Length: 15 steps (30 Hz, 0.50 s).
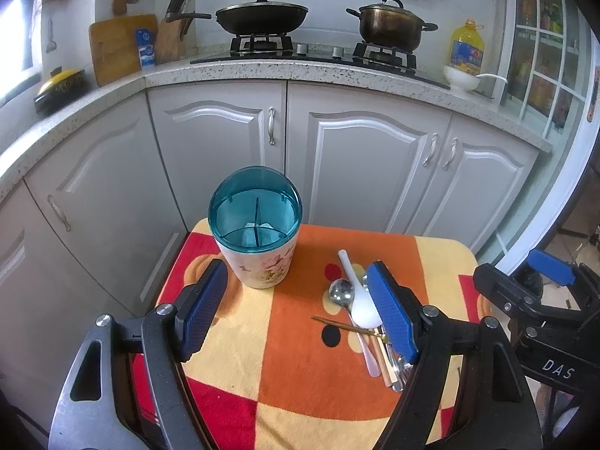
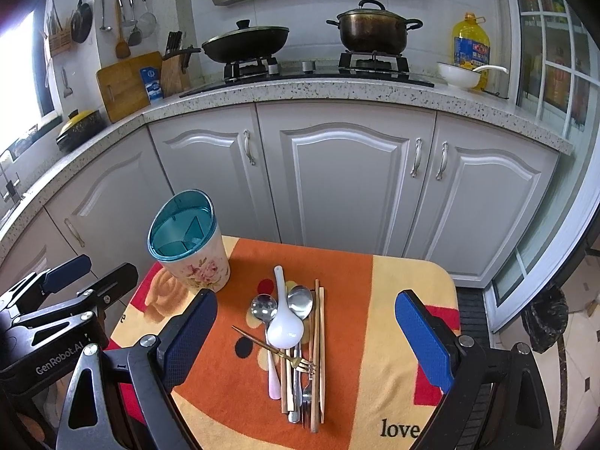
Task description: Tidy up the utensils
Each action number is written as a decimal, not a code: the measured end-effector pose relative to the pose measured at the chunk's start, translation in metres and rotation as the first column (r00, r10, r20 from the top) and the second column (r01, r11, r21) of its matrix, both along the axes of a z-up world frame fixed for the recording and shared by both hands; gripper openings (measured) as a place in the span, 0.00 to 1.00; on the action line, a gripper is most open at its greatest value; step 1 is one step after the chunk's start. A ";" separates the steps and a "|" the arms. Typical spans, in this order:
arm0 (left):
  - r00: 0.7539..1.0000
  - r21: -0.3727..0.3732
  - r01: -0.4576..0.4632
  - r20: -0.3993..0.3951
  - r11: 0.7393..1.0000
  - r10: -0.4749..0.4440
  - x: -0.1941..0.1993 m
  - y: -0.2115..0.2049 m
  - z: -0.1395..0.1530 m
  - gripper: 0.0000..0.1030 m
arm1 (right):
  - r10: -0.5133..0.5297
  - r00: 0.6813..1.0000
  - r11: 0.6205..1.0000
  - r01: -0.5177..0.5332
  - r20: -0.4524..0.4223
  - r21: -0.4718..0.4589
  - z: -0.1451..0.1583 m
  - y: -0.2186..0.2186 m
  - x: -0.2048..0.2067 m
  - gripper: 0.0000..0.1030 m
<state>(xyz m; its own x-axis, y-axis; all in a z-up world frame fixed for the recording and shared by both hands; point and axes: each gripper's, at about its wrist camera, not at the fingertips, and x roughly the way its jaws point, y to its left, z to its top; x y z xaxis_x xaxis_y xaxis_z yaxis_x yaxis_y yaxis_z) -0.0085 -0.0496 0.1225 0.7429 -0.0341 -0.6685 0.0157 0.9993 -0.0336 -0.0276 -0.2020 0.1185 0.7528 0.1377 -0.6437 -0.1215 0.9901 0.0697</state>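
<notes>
Both tongs (image 1: 296, 315) (image 2: 311, 333) spread wide, empty, utensils (image 2: 296, 345) between right pair, holder (image 2: 187, 240) beyond

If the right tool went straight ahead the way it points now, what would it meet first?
Most likely the utensil pile: the open right tool frames it, with the white spoon on top. Depth is hard to judge through the fisheye.

Two side-by-side wrist views, both angled down toward the cabinets, sharing the blanket-covered table (image 1: 300, 356) and stove counter (image 2: 337, 92).
</notes>
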 end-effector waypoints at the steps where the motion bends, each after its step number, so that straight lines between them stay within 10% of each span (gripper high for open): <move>1: 1.000 0.000 0.002 0.003 1.000 -0.002 -0.001 0.000 0.000 0.75 | 0.000 1.000 1.000 0.000 0.000 -0.001 0.000 0.000 0.000 0.93; 15: 1.000 0.008 0.014 0.011 1.000 -0.014 -0.005 -0.004 0.001 0.74 | 0.003 1.000 1.000 -0.003 -0.004 -0.005 0.000 0.003 -0.002 0.93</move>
<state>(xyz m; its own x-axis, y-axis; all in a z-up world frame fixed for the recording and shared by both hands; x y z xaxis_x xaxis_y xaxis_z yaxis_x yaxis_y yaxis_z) -0.0134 -0.0531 0.1239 0.7498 -0.0392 -0.6605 0.0299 0.9992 -0.0253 -0.0301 -0.1986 0.1189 0.7497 0.1368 -0.6475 -0.1241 0.9901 0.0655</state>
